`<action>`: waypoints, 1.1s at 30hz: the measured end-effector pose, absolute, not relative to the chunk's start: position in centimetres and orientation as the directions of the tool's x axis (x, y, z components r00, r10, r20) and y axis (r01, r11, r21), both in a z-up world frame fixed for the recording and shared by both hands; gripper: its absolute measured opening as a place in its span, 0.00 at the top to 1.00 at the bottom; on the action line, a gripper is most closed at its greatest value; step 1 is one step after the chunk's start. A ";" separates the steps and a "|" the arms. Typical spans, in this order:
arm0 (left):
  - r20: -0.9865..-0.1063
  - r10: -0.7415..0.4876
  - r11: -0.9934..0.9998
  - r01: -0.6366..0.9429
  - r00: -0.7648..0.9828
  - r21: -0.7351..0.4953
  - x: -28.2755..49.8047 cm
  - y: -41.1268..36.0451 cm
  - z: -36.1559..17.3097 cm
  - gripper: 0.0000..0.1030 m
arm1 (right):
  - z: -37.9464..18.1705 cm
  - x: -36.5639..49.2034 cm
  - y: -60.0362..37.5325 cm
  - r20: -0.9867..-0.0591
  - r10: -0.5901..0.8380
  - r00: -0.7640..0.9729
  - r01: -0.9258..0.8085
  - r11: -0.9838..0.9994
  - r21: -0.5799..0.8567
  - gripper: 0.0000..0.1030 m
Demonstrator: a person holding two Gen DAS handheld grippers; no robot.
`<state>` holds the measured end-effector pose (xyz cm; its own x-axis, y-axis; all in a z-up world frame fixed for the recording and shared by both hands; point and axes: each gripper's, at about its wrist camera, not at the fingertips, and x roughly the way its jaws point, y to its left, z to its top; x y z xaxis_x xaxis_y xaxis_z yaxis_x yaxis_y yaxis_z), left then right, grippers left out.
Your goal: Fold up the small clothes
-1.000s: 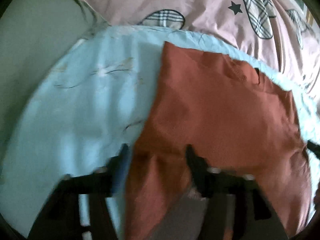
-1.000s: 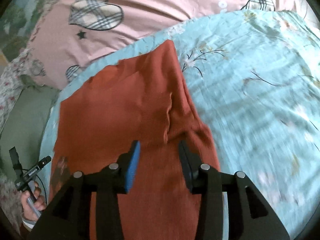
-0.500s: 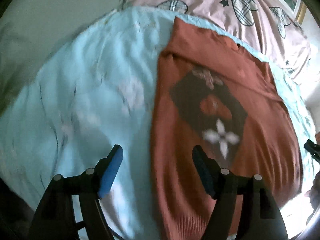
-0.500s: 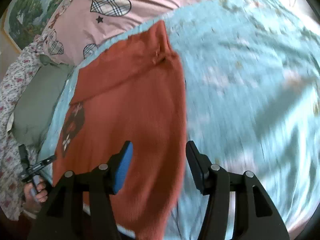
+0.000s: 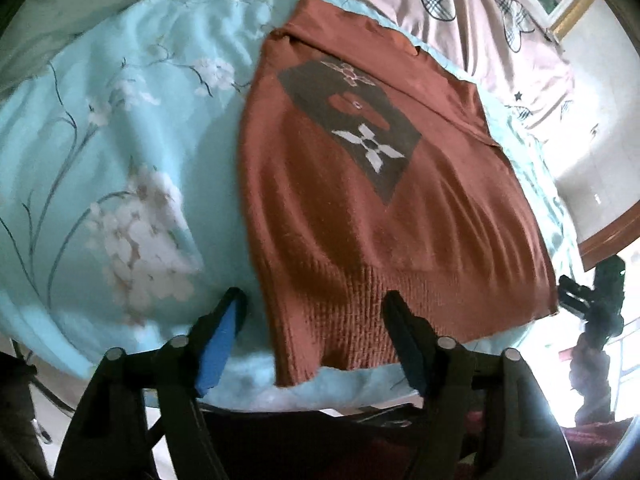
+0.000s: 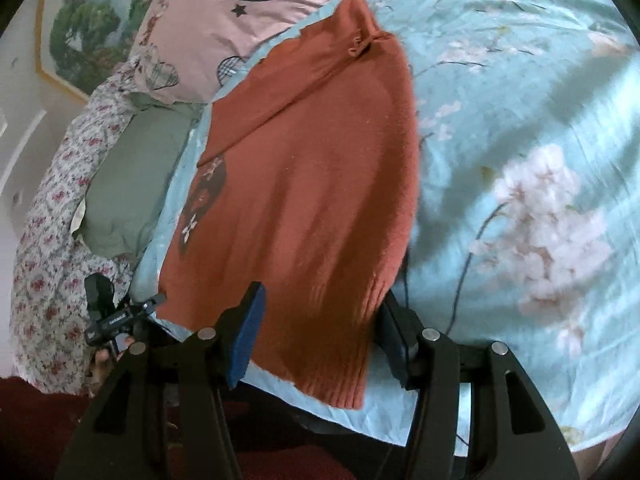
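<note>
No legible text, label or number anywhere.

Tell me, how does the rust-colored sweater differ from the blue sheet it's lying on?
The sweater is a ribbed rust knit with one dark patterned patch; the blue sheet is smooth, printed with pale blossoms and thin branches. The sweater is the smaller and lies on top; the sheet spreads well past it on all sides. Both hang slightly over the bed's near edge.

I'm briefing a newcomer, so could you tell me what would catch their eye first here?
The rust-orange sweater lies spread on the light-blue floral sheet, with a dark diamond patch on its chest. Both the left claw and the right claw are open at its ribbed hem.
</note>
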<state>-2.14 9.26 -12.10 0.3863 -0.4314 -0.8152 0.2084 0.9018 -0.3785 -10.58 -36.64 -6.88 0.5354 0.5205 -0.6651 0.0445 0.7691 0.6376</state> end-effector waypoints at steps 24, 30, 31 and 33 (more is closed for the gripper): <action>-0.637 -0.540 0.837 0.273 0.550 -0.475 1.0 9.9 -3.8 0.94 | 1.2 -5.5 -39.1 -0.478 0.491 0.728 -0.073 0.750 0.658 0.92; -0.565 -0.525 0.842 0.290 0.636 -0.456 6.2 8.7 0.0 0.94 | 3.3 1.2 -40.4 -0.491 0.409 0.769 -0.061 0.811 0.582 0.92; -0.557 -0.518 0.846 0.292 0.649 -0.447 7.0 8.4 0.5 0.94 | 3.4 2.3 -40.7 -0.500 0.397 0.769 -0.055 0.821 0.568 0.92; -0.550 -0.489 0.864 0.290 0.677 -0.412 9.6 7.4 1.5 0.95 | 3.5 5.0 -41.1 -0.513 0.381 0.769 -0.043 0.832 0.553 0.92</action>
